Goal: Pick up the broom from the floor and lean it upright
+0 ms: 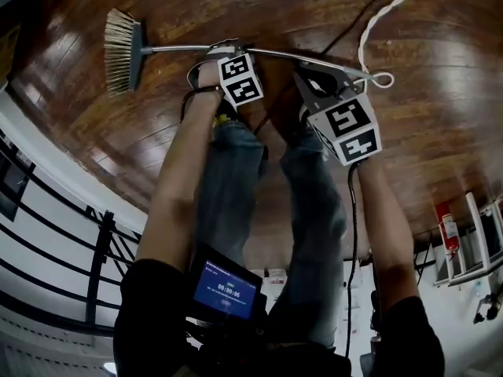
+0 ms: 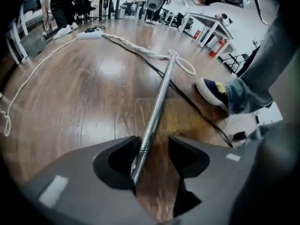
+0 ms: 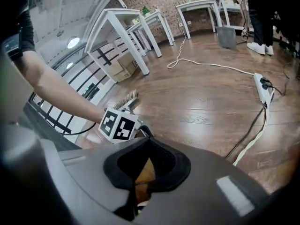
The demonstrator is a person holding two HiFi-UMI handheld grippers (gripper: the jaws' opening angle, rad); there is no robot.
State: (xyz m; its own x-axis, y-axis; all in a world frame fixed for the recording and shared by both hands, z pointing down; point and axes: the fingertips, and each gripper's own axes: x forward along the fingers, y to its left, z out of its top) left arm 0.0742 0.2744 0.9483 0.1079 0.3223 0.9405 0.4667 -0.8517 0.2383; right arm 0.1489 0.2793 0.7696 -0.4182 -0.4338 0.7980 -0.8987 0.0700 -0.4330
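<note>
The broom lies flat on the wooden floor, with its bristle head (image 1: 122, 49) at the far left and its metal handle (image 1: 177, 49) running right. My left gripper (image 1: 222, 53) is down over the middle of the handle. In the left gripper view its jaws (image 2: 152, 146) stand open around the handle (image 2: 159, 100), which rests against the left jaw with a gap to the right one. My right gripper (image 1: 308, 78) hangs just above the handle further right. Its jaws (image 3: 149, 138) are shut with nothing between them. The bristles (image 3: 125, 100) show behind the left gripper's marker cube (image 3: 119, 125).
A white cord (image 1: 385, 22) loops around the handle's far end (image 2: 185, 64), and a black cable crosses under it. A power strip (image 3: 263, 86) lies to the right. The person's shoe (image 2: 215, 93) stands close beside the handle. White tables (image 3: 119, 27) and a black railing (image 1: 47, 234) border the floor.
</note>
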